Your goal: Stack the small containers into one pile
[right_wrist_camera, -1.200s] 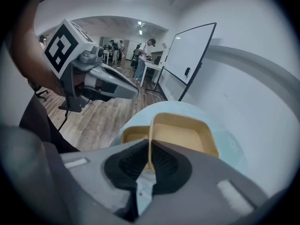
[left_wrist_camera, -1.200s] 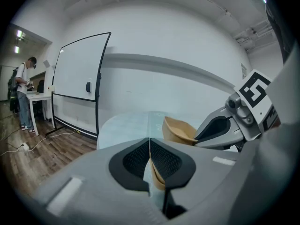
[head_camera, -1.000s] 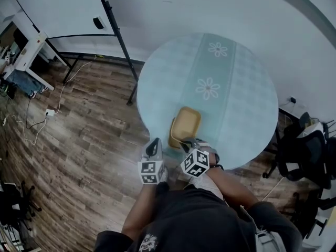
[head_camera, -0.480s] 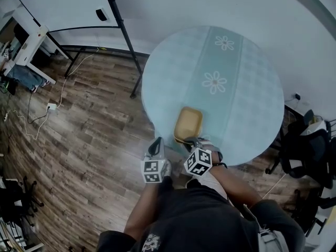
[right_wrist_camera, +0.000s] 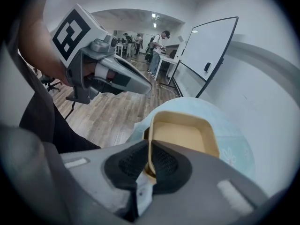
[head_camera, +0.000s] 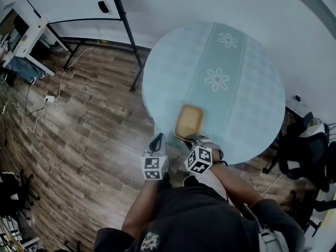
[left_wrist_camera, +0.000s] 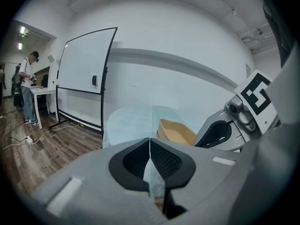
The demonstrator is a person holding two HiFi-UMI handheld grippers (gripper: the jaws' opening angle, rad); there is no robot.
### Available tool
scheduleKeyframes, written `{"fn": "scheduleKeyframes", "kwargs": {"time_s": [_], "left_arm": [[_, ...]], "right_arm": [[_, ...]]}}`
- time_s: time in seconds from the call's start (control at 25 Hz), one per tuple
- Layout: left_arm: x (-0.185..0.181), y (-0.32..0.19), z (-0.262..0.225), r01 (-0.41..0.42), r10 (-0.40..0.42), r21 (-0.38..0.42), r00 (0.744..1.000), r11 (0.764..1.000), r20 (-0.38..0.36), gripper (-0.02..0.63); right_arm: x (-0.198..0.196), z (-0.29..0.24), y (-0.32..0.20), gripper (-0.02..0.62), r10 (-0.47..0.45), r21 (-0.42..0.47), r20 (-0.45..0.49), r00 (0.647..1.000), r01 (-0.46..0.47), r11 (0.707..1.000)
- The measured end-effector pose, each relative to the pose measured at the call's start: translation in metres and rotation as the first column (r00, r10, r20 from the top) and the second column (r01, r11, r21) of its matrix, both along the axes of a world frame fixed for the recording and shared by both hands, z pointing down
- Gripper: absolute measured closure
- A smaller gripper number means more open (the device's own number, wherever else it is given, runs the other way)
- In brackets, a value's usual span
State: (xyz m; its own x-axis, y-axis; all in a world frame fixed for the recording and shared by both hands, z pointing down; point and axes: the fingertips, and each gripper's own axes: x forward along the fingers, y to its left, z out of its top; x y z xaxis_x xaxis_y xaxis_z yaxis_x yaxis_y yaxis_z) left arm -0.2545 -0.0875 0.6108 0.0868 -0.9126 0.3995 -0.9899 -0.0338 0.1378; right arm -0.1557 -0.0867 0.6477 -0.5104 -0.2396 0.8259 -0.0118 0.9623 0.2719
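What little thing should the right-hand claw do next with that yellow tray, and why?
Probably let go: open the right gripper and draw it back. Its jaws pinch the near wall of the yellow container, which looks to rest on the table near its edge, seemingly nested in another. The left gripper is shut and empty.

Tan container (head_camera: 189, 122) lower, nearer table (head_camera: 252, 104)

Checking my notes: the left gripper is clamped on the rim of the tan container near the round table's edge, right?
No: the right gripper is clamped on the rim of the tan container near the round table's edge; the right gripper view shows it.
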Motion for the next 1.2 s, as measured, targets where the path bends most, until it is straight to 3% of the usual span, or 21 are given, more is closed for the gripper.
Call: {"fn": "scheduleKeyframes", "kwargs": {"time_s": [0.6, 0.8, 1.08, 1.2], "left_arm": [[0.012, -0.005, 0.003, -0.014, 0.014, -0.001, 1.000, 1.000, -0.003, 0.600], [0.014, -0.005, 0.002, -0.017, 0.017, -0.005, 1.000, 1.000, -0.005, 0.600], [0.014, -0.002, 0.002, -0.017, 0.017, -0.011, 1.000, 1.000, -0.001, 0.600], [0.017, 0.000, 0.000, -0.021, 0.021, -0.008, 1.000, 1.000, 0.002, 0.600]], "right_arm": [[0.010, 0.010, 0.005, 0.580, -0.018, -0.009, -0.032, 0.999, 0.018, 1.000], [0.007, 0.010, 0.000, 0.576, 0.003, -0.022, -0.003, 1.000, -0.003, 1.000], [0.005, 0.004, 0.001, 0.435, 0.037, -0.078, 0.038, 0.999, -0.034, 0.996], [0.004, -0.004, 0.003, 0.402, 0.072, -0.104, 0.084, 0.994, -0.063, 0.993]]}}
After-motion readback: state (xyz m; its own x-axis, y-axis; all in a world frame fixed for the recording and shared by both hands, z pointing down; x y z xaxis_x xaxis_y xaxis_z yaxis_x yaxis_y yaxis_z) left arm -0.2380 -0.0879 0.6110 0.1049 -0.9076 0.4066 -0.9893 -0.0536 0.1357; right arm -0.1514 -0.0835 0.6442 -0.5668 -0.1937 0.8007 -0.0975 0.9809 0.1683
